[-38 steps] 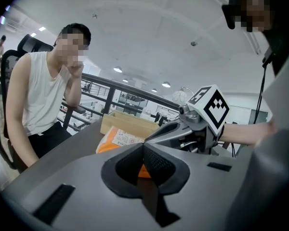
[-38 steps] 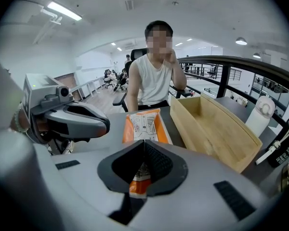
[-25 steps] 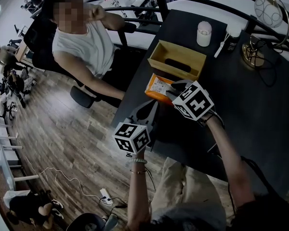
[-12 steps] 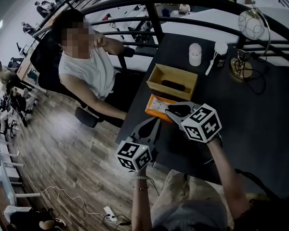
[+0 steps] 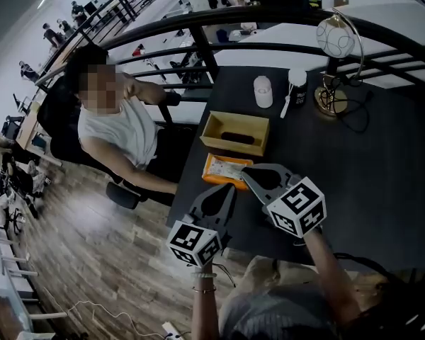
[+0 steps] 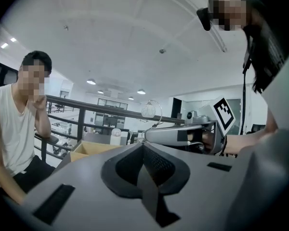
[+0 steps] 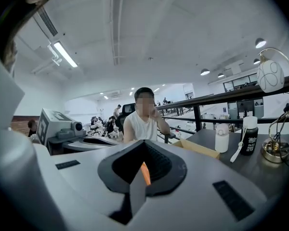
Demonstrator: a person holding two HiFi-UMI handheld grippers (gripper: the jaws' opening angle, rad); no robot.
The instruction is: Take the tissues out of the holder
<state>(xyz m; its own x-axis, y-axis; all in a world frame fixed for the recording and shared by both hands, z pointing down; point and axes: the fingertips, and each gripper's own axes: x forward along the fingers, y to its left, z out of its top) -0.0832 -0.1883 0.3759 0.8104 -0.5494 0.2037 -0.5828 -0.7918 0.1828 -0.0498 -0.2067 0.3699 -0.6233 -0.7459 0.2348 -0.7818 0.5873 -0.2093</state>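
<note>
Claws: right claw (image 5: pixel 246 173) is clenched. Its jaws have just closed, the tips meet and nothing is gripped between them. In the right gripper view (image 7: pixel 143 142) an orange sliver shows through the hollow behind the tips. The left claw (image 5: pixel 231 188) is also clenched and empty, tips together in its own view (image 6: pixel 143 144). Both claws are held above the table, pointing roughly level toward the far side, left beside right and a little apart.

Task item: the flat orange plastic-wrapped tissue pack (image 5: pixel 223 170) is outside the holder. It lies flat on the matte black table (image 5: pixel 368 176), just in front of the holder and close to the table's left edge. The right claw's tips sit over its right end. Can't tell whether they touch it.

The open rectangular light-wood tissue holder (image 5: pixel 227 146) stands upright. There's a dark oblong shape inside; can't tell what it is.

Far side of the table:
- short white cylindrical container (image 5: pixel 263 91)
- dark bottle with a white cap (image 5: pixel 296 87), just beside the container
- lamp with a white globe and brass base (image 5: pixel 331 62), further right

A seated person in a white sleeveless top (image 5: pixel 120 129) is at the table's left side, one hand raised to the face.
</note>
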